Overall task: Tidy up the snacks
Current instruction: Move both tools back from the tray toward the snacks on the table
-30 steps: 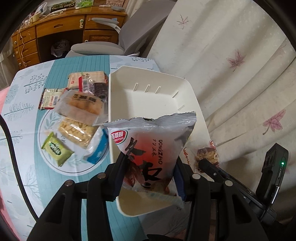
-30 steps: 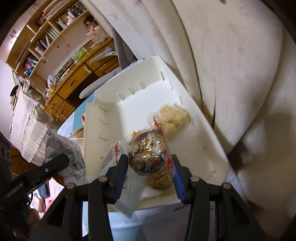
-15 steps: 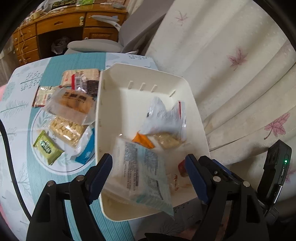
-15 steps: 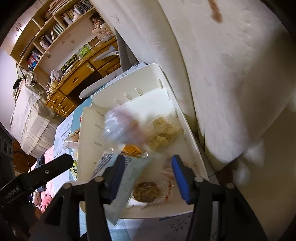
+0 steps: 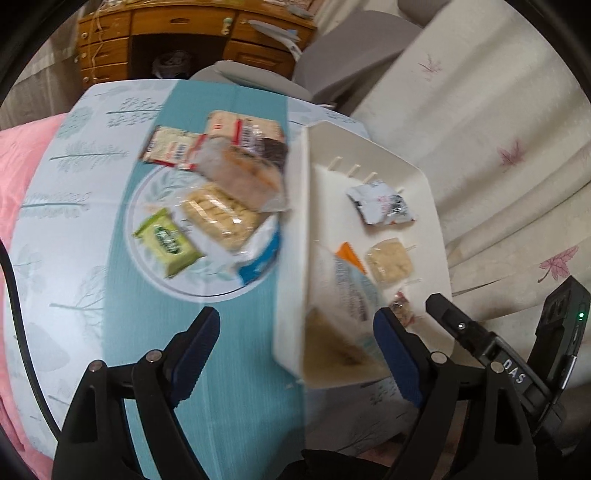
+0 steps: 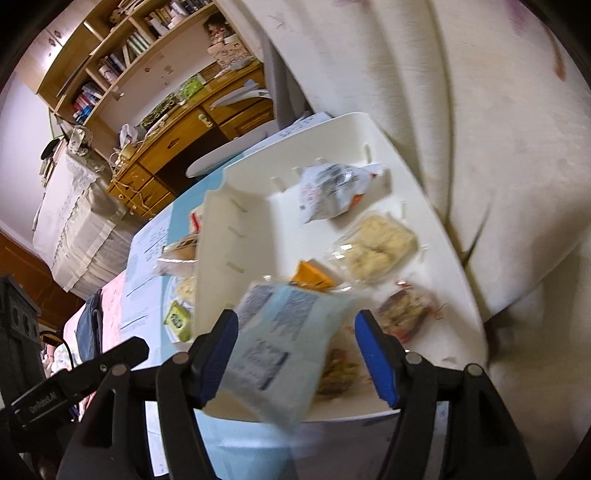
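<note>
A white bin stands at the table's right edge. In it lie a white crumpled packet, a clear pack of pale biscuits, an orange packet, a pale blue-printed packet and a nut snack. My left gripper is open and empty, above the table and the bin's near left corner. My right gripper is open and empty over the bin's near end.
Several loose snacks lie left of the bin on the patterned cloth: a green packet, a clear biscuit pack, a cake pack. A curtain hangs right of the bin. A grey chair and wooden desk stand behind.
Both grippers opened and dropped their packets into the bin. The left gripper has since swung left toward the table; the right has drawn back a little.
</note>
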